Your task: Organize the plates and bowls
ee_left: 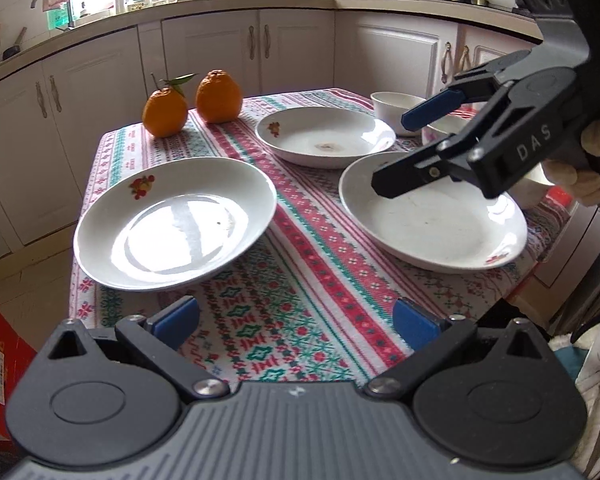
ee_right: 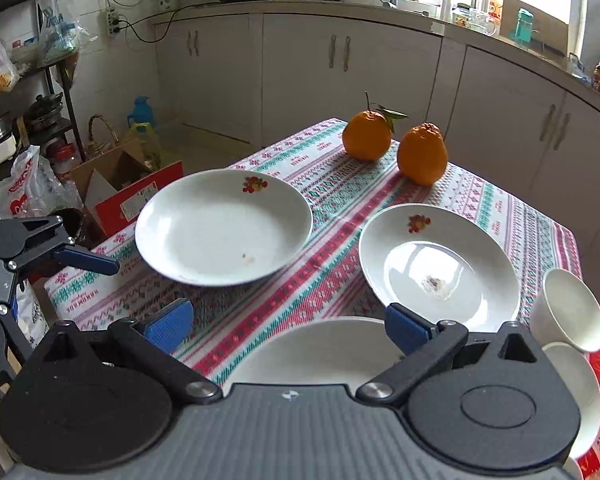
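Note:
Three white plates with fruit decals lie on the patterned tablecloth (ee_left: 300,264). The left plate (ee_left: 176,224) (ee_right: 224,228) overhangs the table's left edge. A stained plate (ee_left: 324,136) (ee_right: 440,268) sits farther back. My right gripper (ee_left: 398,152) (ee_right: 288,328) hovers open over the rim of the third plate (ee_left: 432,224) (ee_right: 312,352), holding nothing. My left gripper (ee_left: 296,320) is open and empty above the cloth, short of the left plate; one of its fingers (ee_right: 88,260) shows in the right wrist view. Two white bowls (ee_right: 572,312) (ee_right: 576,392) stand at the right; one bowl (ee_left: 396,106) is partly hidden behind the right gripper.
Two oranges (ee_left: 164,112) (ee_left: 218,96) stand at the table's far corner. Kitchen cabinets (ee_left: 292,48) run behind the table. A red box (ee_right: 140,200), bags and a shelf crowd the floor to the left. A gloved hand (ee_left: 572,184) holds the right gripper.

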